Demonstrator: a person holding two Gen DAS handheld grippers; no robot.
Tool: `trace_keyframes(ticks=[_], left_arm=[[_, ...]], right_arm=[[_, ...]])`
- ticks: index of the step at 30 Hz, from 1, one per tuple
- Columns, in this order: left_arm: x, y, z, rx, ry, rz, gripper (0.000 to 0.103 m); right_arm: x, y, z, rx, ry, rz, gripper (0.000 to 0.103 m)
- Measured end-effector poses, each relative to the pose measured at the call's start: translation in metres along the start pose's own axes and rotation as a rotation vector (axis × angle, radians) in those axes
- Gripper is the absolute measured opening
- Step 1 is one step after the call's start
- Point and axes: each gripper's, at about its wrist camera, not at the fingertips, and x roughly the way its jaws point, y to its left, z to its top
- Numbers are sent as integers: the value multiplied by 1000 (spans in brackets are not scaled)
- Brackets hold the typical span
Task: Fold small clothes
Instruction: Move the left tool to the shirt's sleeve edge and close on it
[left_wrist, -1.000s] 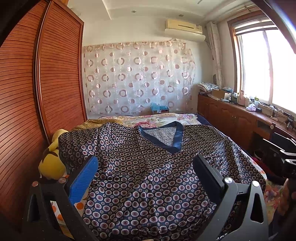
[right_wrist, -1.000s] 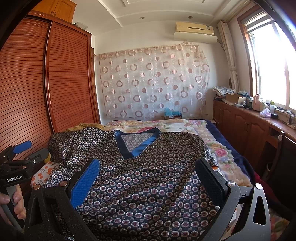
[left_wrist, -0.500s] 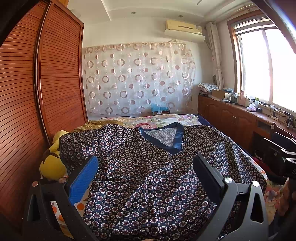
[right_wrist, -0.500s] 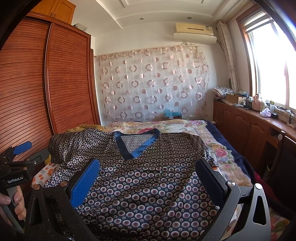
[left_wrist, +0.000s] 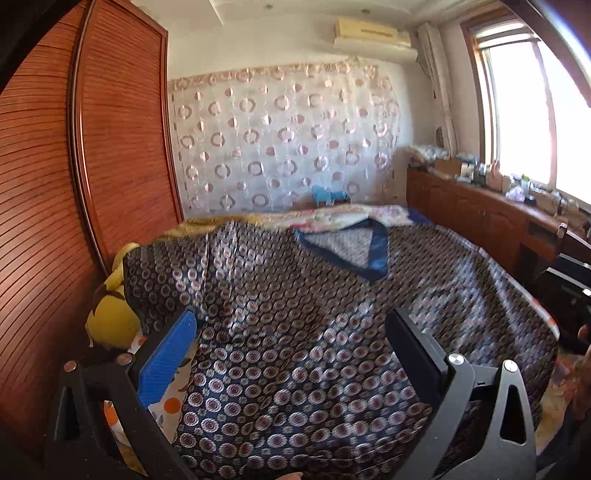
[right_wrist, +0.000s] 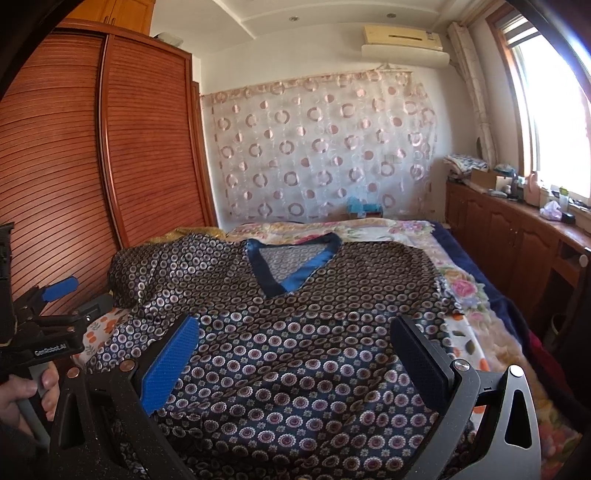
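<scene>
A dark blue satin top (left_wrist: 314, 332) (right_wrist: 295, 332) with a circle print and a plain blue V-neck band (right_wrist: 291, 273) lies spread flat on the bed, collar at the far end. My left gripper (left_wrist: 288, 343) hovers open above its near left part, nothing between the fingers. My right gripper (right_wrist: 291, 350) is open too, over the near middle of the top. In the right wrist view the left gripper (right_wrist: 55, 295) shows at the left edge, held by a hand (right_wrist: 22, 391).
A yellow plush toy (left_wrist: 110, 314) sits at the bed's left side against the slatted wooden wardrobe (left_wrist: 74, 221). Floral bedding (right_wrist: 465, 291) lies bare right of the top. A wooden cabinet (right_wrist: 517, 236) with clutter runs under the window. A patterned curtain (right_wrist: 321, 147) hangs behind.
The left wrist view has swung slightly and is blurred by motion; the right wrist view has shifted a little upward. The top lies as before, and both grippers stay open.
</scene>
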Motion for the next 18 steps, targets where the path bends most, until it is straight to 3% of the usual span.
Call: trace_keyframes(ticks=[8, 18], left_arm=[[30, 35, -17, -16, 75, 16, 102], [57, 91, -25, -57, 134, 48, 102]], right_arm=[[37, 4, 2, -93, 33, 14, 103], [100, 19, 12, -173, 101, 107, 103]])
